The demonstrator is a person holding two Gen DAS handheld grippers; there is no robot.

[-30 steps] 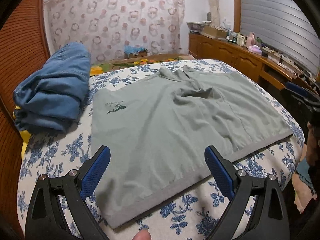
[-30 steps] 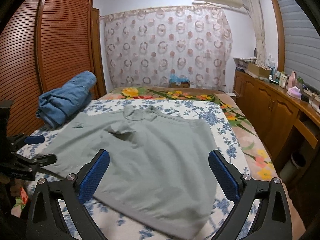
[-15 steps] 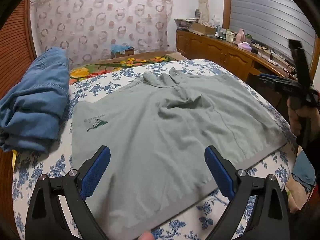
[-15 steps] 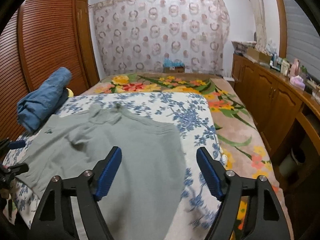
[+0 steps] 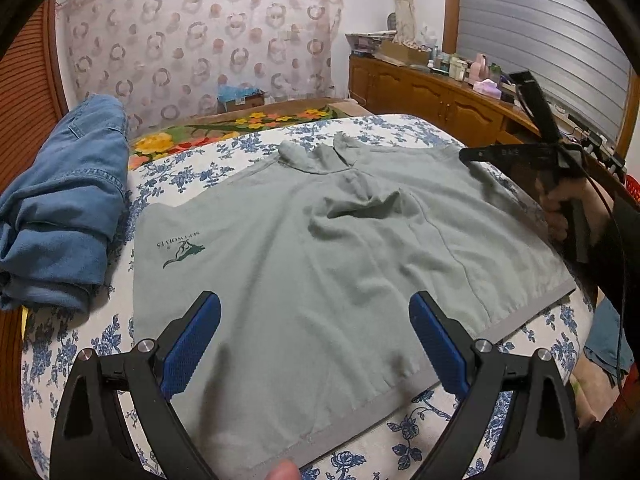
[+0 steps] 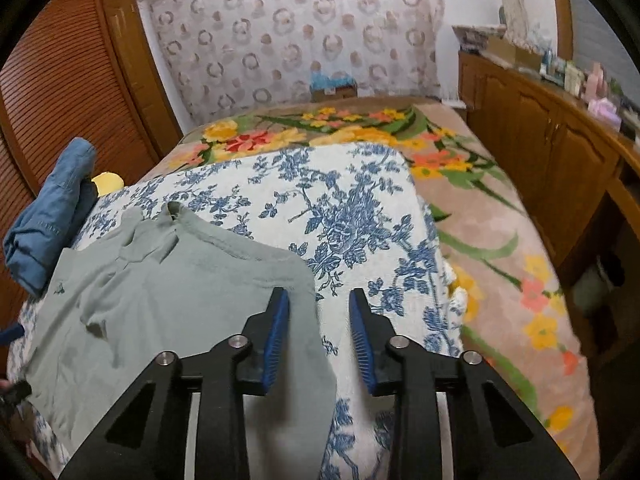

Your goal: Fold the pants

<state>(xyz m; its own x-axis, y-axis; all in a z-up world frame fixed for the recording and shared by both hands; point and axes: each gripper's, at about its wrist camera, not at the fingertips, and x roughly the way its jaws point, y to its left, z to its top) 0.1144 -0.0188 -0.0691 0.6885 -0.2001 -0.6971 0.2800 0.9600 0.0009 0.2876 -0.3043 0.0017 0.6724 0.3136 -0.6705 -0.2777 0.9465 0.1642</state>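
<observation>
Green garment [image 5: 320, 264] flat on bed [image 6: 340, 200], hem toward me. Left tongs [image 5: 314, 344] wide over hem; right tongs [image 6: 319, 340] narrowed, empty, straddling its right edge, nearer.

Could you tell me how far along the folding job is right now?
Done: the blue denim garment lies bundled at the bed's left side. In hand: the grey-green garment is spread flat, with the left gripper open over its near hem and the right gripper open at its side edge, gripping nothing. Left: every fold of it.
</observation>
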